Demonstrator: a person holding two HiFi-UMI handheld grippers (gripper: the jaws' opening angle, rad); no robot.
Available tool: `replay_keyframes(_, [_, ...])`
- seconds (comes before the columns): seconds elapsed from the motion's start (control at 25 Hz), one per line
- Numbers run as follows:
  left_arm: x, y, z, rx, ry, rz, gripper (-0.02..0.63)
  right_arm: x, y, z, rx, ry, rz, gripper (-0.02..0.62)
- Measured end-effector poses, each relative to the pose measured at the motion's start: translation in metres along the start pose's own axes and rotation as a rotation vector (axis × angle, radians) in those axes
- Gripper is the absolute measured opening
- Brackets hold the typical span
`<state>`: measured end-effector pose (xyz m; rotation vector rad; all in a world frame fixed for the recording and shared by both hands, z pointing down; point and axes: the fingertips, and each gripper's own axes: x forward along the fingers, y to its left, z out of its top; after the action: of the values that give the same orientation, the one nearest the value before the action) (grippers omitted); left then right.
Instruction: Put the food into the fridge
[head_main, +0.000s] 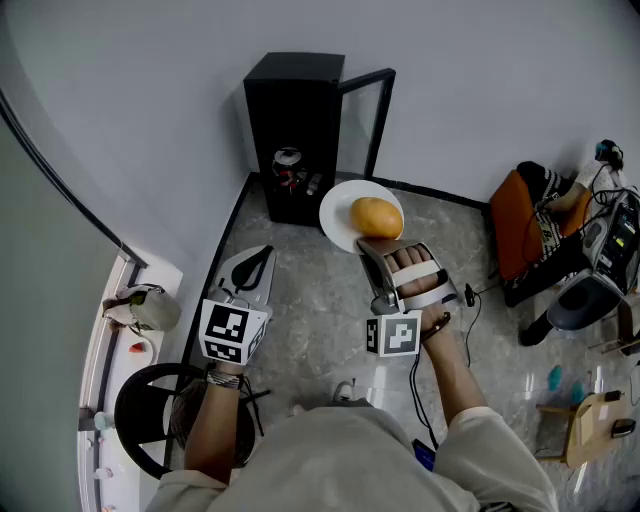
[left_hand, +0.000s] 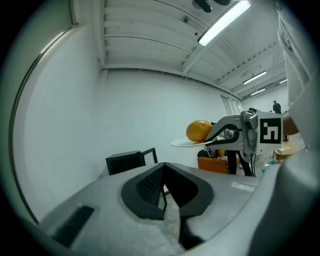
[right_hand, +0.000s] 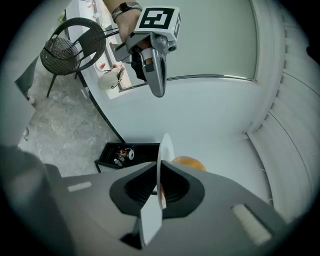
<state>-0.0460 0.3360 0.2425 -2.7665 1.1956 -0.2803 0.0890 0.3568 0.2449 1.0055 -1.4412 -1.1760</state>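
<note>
The right gripper (right_hand: 160, 191) pinches a white plate (head_main: 343, 207) by its rim between its jaws (an orange fruit (head_main: 376, 216) sits just beyond them), while the left gripper (left_hand: 165, 194) has its jaws pressed together on nothing.

Holds the left claw (head_main: 257, 262) forward at the near left, wrist straight, jaws pressed together with nothing between them. Reaches the right arm (head_main: 452, 372) farther out, forearm bare below a pale sleeve (head_main: 490, 450), hand (head_main: 420, 283) wrapped round the handle. Clamps the right claw (head_main: 372, 243) on the near rim of a plate (head_main: 338, 203), jaws pointing toward the far side.
</note>
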Motion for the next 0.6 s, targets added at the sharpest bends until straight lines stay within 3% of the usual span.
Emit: replay_keyframes(0.6, [0.005, -0.022, 0.002, 0.017, 0.009, -0.001, 0.002, -0.008, 0.007, -0.012, 0.020, -0.036, 0.016, 0.046])
